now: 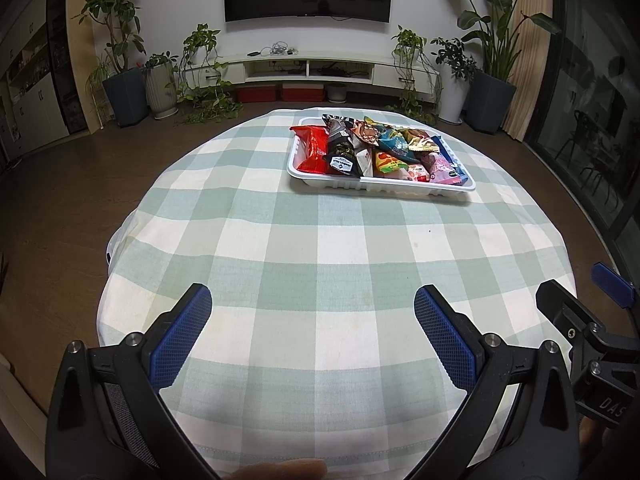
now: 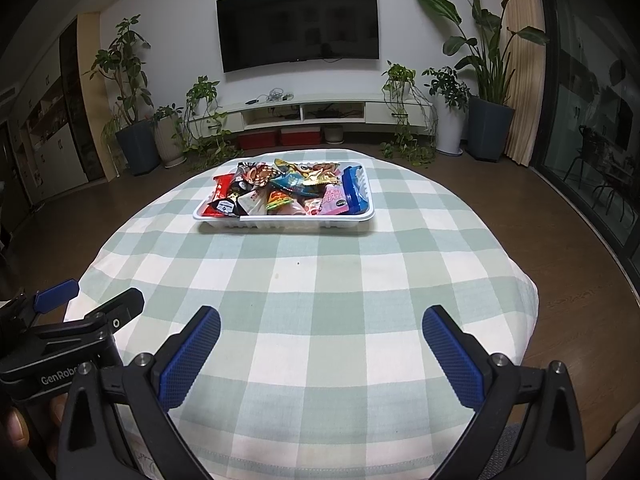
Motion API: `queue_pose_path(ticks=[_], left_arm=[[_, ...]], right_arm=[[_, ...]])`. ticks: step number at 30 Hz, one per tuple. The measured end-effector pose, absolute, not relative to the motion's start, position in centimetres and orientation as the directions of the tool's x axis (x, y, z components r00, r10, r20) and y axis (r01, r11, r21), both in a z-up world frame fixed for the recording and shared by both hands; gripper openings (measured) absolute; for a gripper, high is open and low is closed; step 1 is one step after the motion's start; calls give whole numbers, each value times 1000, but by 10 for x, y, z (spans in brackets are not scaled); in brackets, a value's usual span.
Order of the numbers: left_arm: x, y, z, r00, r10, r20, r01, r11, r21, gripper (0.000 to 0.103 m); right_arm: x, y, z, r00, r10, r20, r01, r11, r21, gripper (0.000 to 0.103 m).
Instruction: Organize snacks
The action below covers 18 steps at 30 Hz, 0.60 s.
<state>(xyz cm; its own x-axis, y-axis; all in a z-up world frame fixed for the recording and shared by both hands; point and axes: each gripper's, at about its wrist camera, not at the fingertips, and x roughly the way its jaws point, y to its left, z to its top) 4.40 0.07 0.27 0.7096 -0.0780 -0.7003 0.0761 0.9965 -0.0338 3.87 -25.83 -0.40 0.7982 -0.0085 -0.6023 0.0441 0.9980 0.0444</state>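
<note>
Checked tablecloth (image 2: 320,280) bare between grippers, snack tray (image 2: 304,220).

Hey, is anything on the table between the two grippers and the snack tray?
Nothing visible. Only bare checked tablecloth lies between the open left gripper and right gripper and the white tray of snacks at the far side.

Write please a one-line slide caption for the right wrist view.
Open right gripper above the checked tablecloth, facing a white tray full of snack packets.
</note>
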Motion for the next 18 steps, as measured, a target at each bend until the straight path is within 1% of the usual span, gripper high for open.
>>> queue_pose_path(ticks=[8,18], left_arm=[[34,7,-5,704,-68,-707,69,997,-27,103],[39,4,-1,699,-59,-713,65,998,-19,103]], right_arm=[[36,-257,-6,796,-8,-606,42,998,43,103],[30,-256,-8,791,-7,-612,43,998,43,103]])
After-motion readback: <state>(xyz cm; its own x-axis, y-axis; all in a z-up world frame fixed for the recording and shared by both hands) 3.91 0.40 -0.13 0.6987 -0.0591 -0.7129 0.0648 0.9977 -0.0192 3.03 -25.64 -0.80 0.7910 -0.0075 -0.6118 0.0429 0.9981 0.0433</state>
